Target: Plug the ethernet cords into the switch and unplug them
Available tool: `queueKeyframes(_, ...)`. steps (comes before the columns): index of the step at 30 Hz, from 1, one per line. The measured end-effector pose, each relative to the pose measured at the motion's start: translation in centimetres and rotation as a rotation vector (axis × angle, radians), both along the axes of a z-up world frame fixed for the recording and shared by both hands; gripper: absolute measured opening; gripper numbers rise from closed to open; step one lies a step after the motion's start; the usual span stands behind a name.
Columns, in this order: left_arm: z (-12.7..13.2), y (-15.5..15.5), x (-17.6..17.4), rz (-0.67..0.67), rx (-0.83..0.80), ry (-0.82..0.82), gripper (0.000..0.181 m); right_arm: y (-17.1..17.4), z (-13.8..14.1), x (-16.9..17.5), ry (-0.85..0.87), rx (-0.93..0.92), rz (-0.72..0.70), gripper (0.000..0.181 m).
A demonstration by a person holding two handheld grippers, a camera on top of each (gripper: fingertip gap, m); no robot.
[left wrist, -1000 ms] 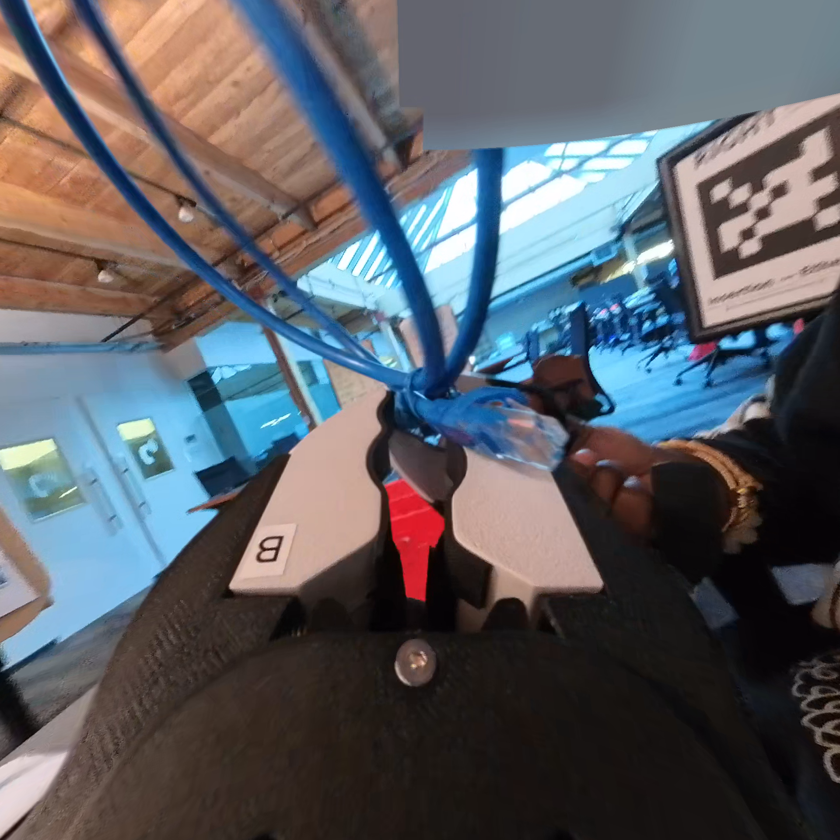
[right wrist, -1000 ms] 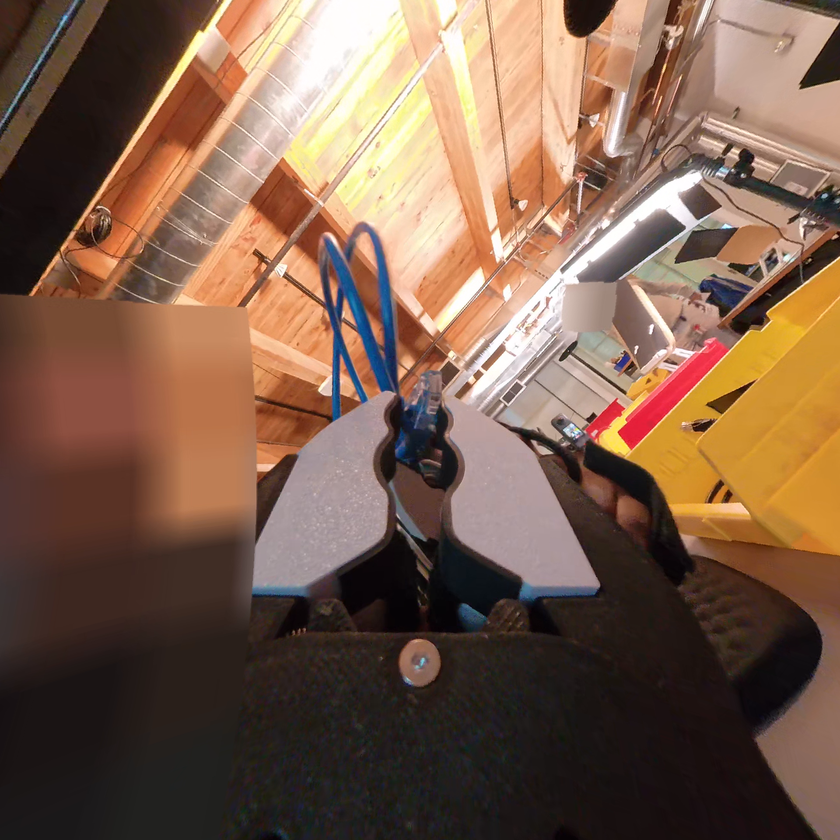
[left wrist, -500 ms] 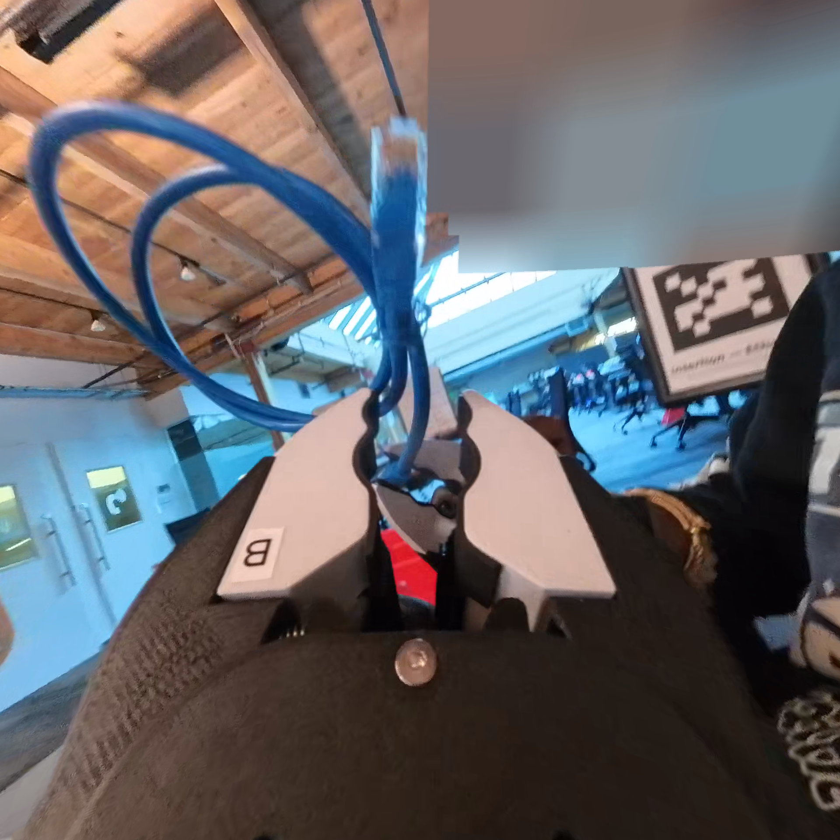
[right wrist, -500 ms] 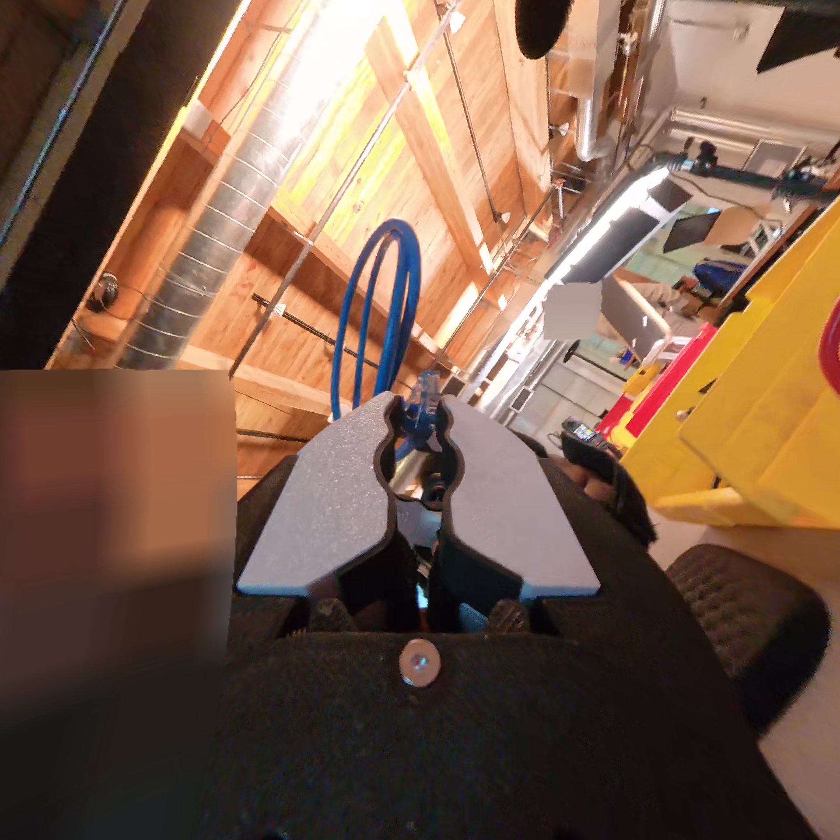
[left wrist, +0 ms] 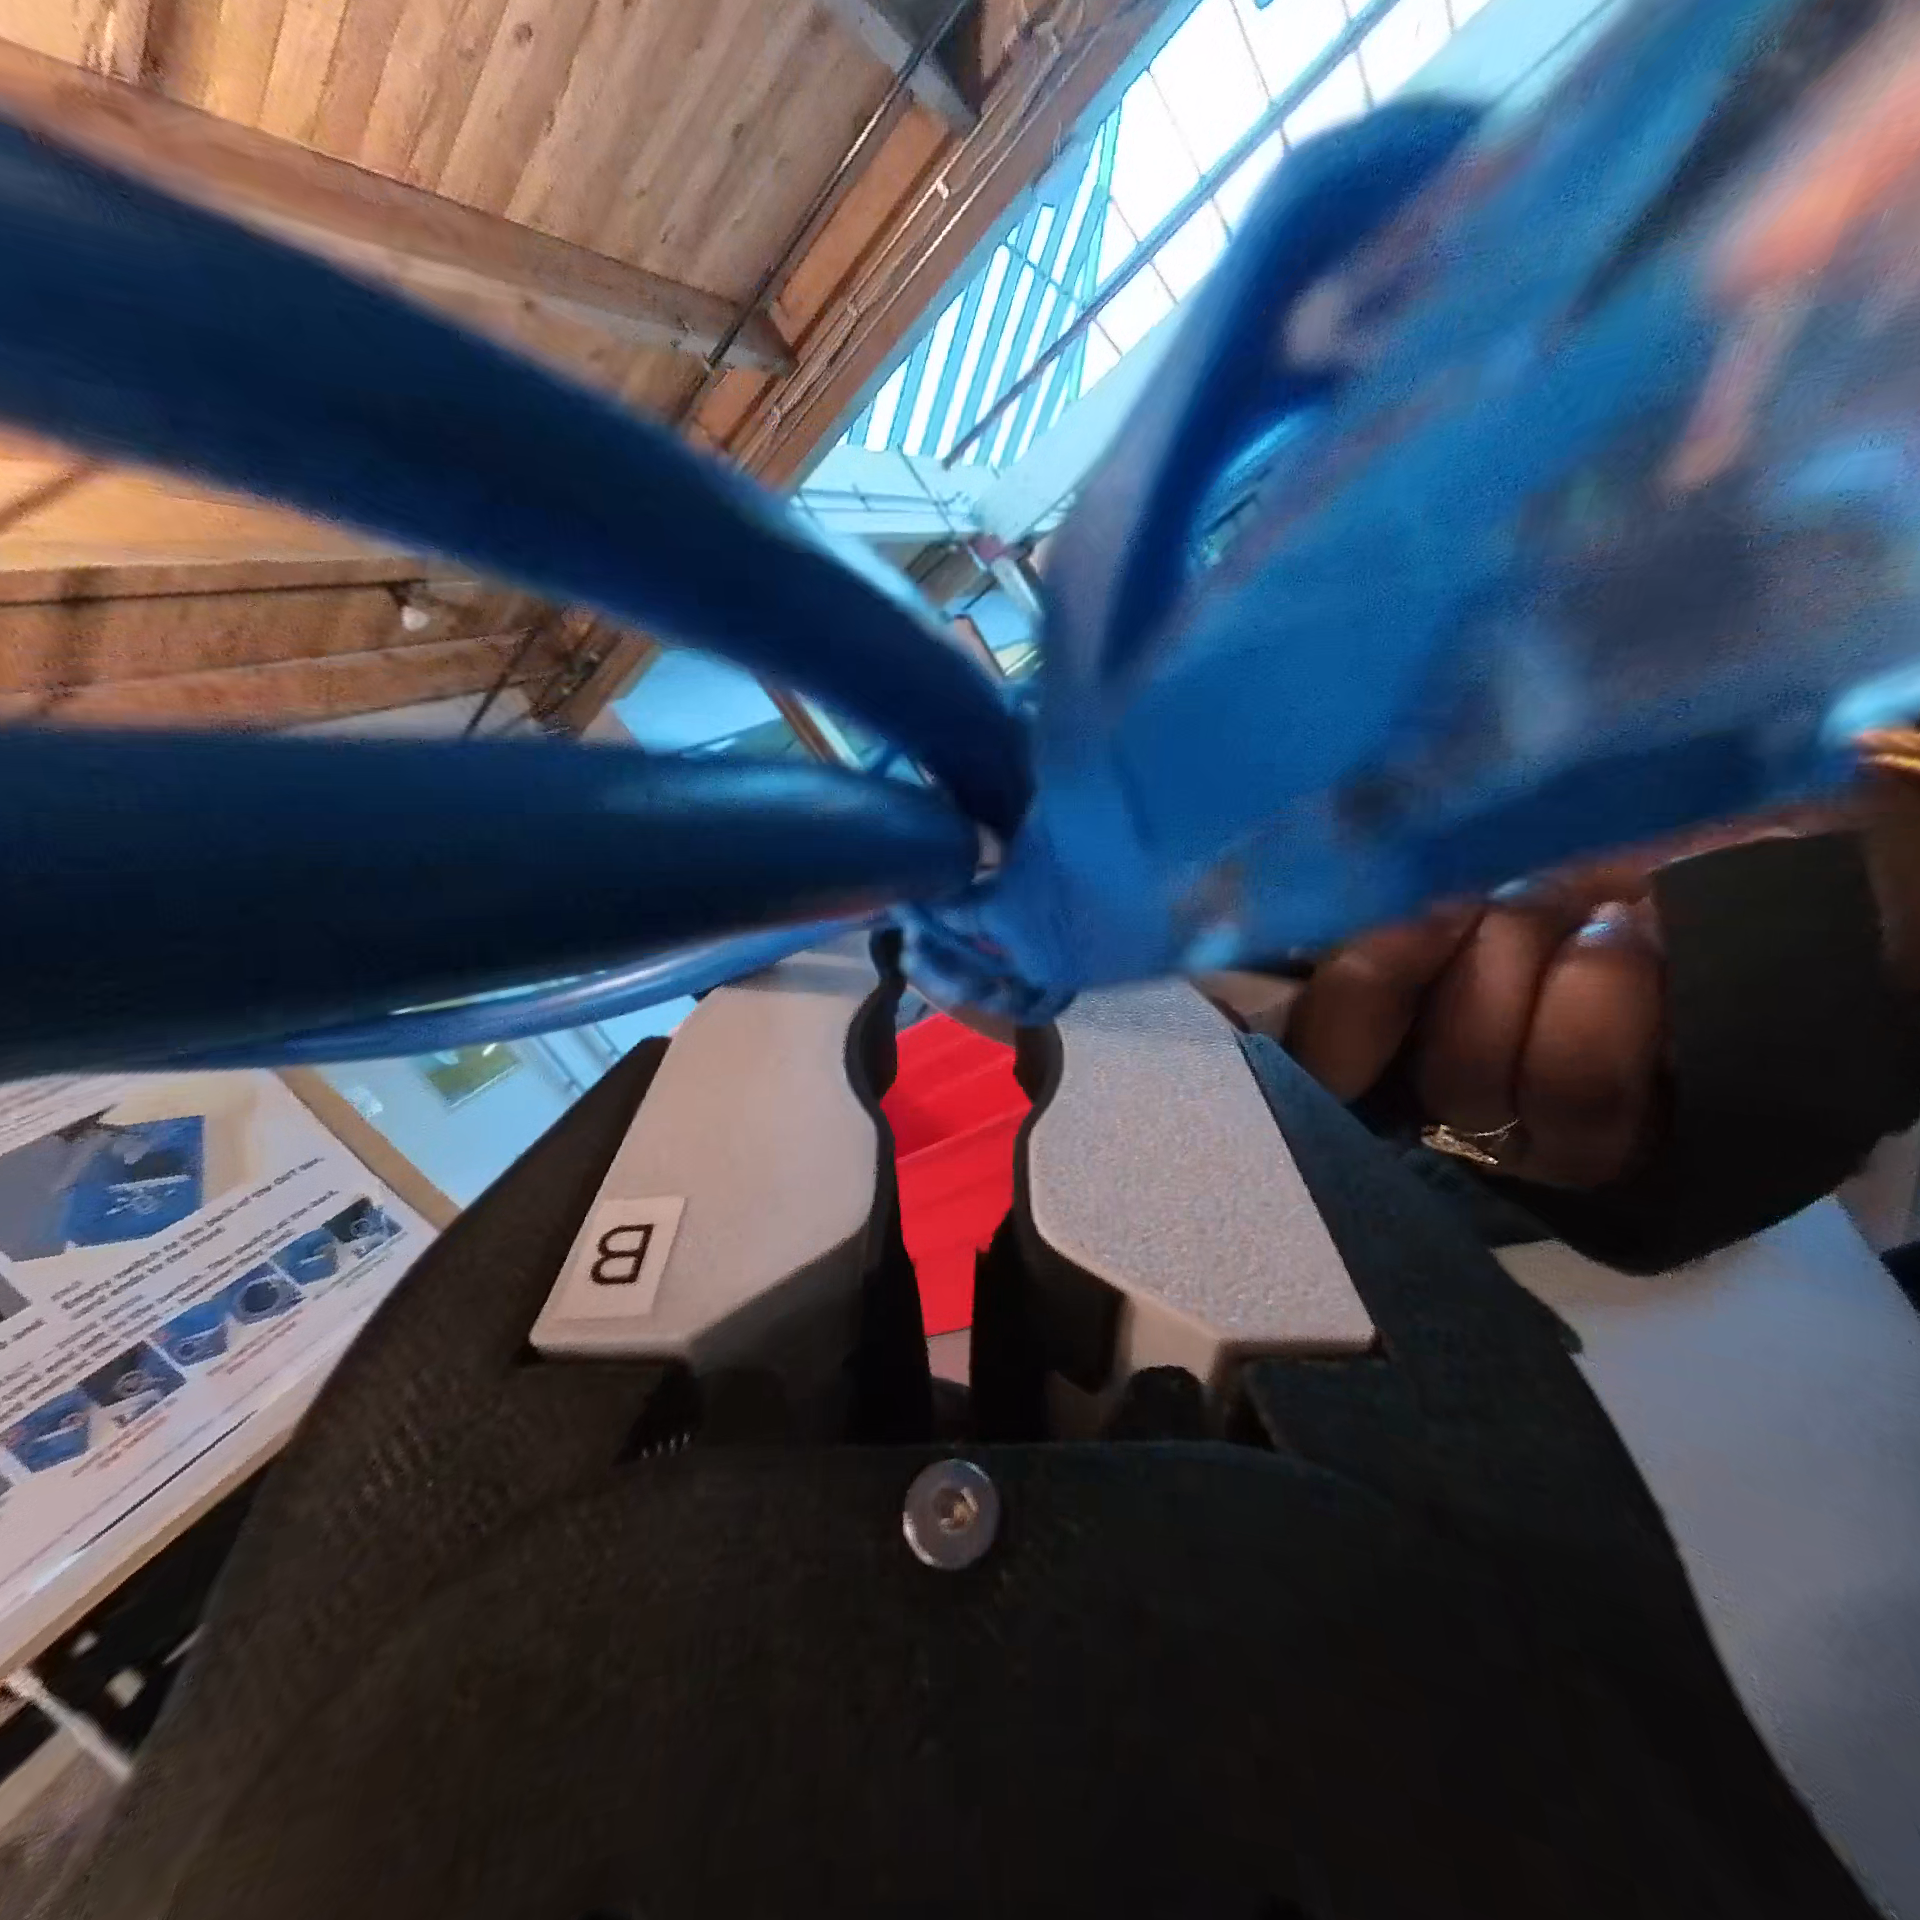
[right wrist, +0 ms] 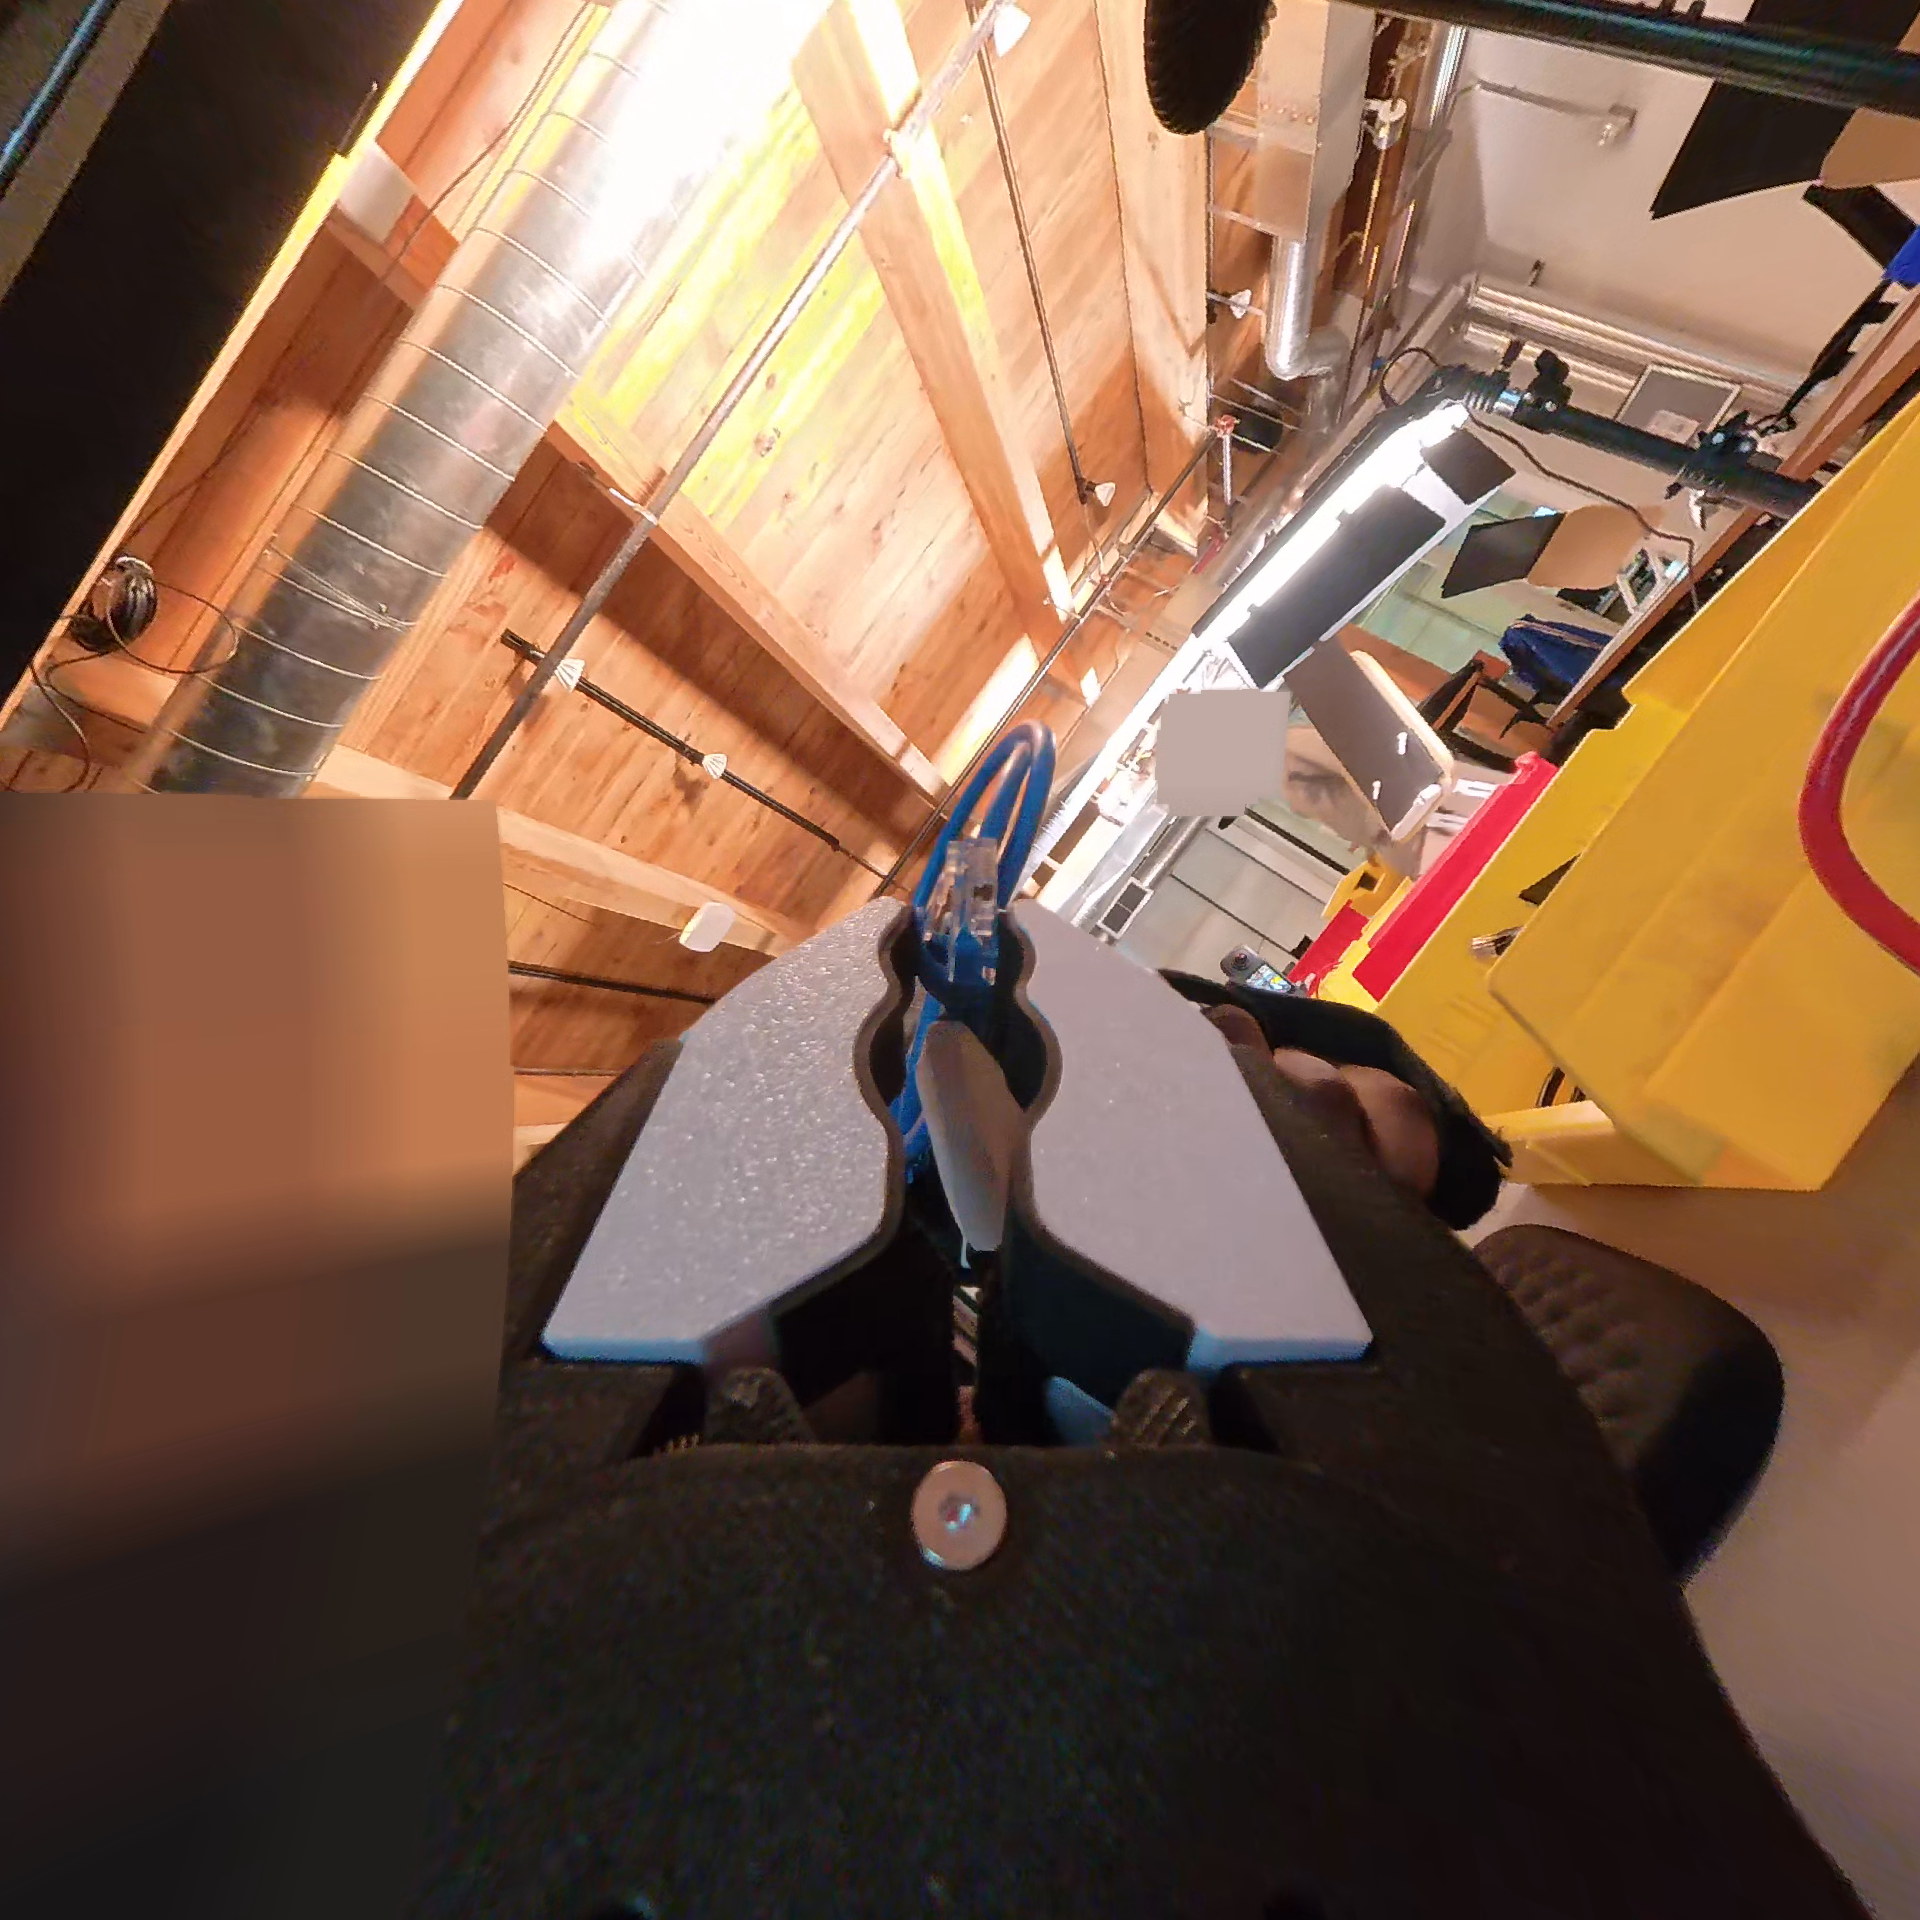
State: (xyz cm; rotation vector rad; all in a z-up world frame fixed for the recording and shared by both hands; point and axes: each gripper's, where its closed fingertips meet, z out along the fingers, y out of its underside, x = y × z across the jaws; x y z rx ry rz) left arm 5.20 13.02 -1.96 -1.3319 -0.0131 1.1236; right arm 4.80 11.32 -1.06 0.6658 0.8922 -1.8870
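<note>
Both views point up at the wooden ceiling, and no switch is in view. My left gripper [left wrist: 961,971] is shut on a coiled blue ethernet cord [left wrist: 468,831] at its tips. The loops sweep left, close to the lens and blurred, and its plug [left wrist: 1455,582] fills the upper right. My right gripper [right wrist: 956,935] is shut on the blue cord [right wrist: 951,966]. A clear plug [right wrist: 966,883] sticks out past the tips, with a cord loop [right wrist: 1013,769] behind it. A grey finger of the other gripper [right wrist: 971,1132] shows between the right jaws.
A gloved hand [left wrist: 1507,1029] is just right of the left gripper. A red bin [left wrist: 945,1143] shows through the left jaws. A printed sheet [left wrist: 156,1309] lies at lower left. Yellow bins [right wrist: 1714,935] and a red bin [right wrist: 1455,883] stand to the right. The grippers are tip to tip, or close to it.
In the left view the cord loops have swung close to the lens, the plug has tipped from upright to the upper right, and the jaws have narrowed. In the right view the plug stands farther out.
</note>
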Motion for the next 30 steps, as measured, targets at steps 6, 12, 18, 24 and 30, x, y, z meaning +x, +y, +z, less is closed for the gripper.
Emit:
queueKeyframes(6, 0.2, -0.1, 0.3, -0.011, 0.014, -0.009, 0.013, -0.1, 0.3, 0.5, 0.091, 0.013, -0.005, 0.014)
queueKeyframes(12, 2.4, -1.2, 3.5, -0.411, 0.197, -0.179, 0.012, 0.3, 2.0, 3.5, 0.895, 0.147, -0.127, 0.056)
queueKeyframes(18, 1.5, -0.4, 4.3, -0.531, 0.152, -0.27, 0.011, 1.5, 2.1, 4.8, 1.262, 0.237, -0.234, 0.024)
queueKeyframes(24, 0.4, 0.3, 4.2, -0.515, 0.074, -0.297, 0.012, 1.2, -0.1, 4.6, 1.446, 0.39, -0.21, 0.014)
queueKeyframes(30, 0.3, 0.5, 4.1, -0.522, 0.08, -0.311, 0.012, 1.4, -0.1, 4.5, 1.506, 0.375, -0.246, 0.012)
